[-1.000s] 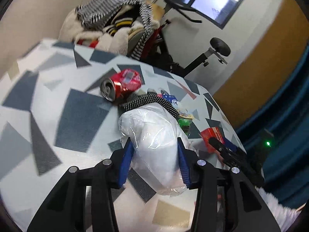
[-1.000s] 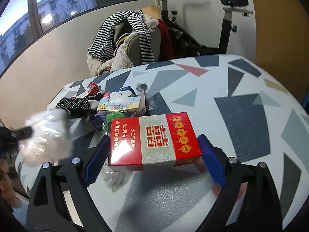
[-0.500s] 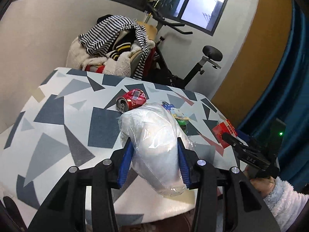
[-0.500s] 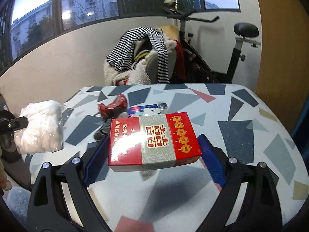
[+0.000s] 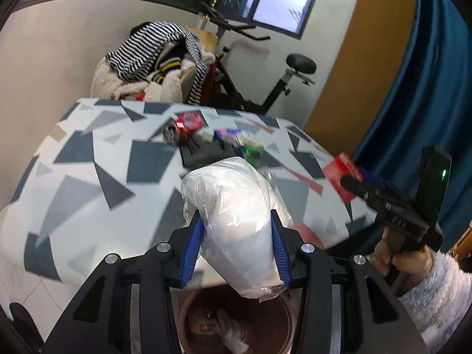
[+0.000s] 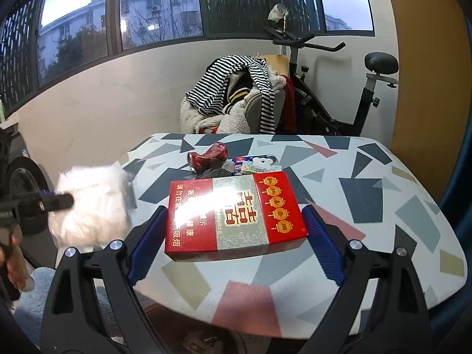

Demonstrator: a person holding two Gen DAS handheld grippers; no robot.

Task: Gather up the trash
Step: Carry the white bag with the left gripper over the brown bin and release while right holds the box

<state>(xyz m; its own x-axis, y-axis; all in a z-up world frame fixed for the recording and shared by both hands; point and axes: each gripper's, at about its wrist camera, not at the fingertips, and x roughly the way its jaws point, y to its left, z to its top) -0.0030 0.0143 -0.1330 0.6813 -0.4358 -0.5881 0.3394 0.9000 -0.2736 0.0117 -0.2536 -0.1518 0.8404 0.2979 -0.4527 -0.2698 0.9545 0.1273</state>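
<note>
The left tongs (image 5: 236, 250) pinch a soft, light, crinkly clear-plastic bundle of white paper (image 5: 236, 221) across its middle above the brown round bin (image 5: 283, 324) at six o'clock, while the wide-spread right tongs (image 6: 236, 236) clamp a stiff, glossy red cardboard carton (image 6: 236, 215) by its ends over the table (image 6: 383, 206).

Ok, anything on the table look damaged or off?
Yes: the red can near the table's far side lies on its side, crushed in the middle. Loose wrappers are heaped beside it. No spill shows.

A chair (image 6: 253, 109) heaped with striped clothes (image 6: 233, 82) stands beside an exercise bike (image 6: 339, 94) under windows (image 6: 153, 8).
</note>
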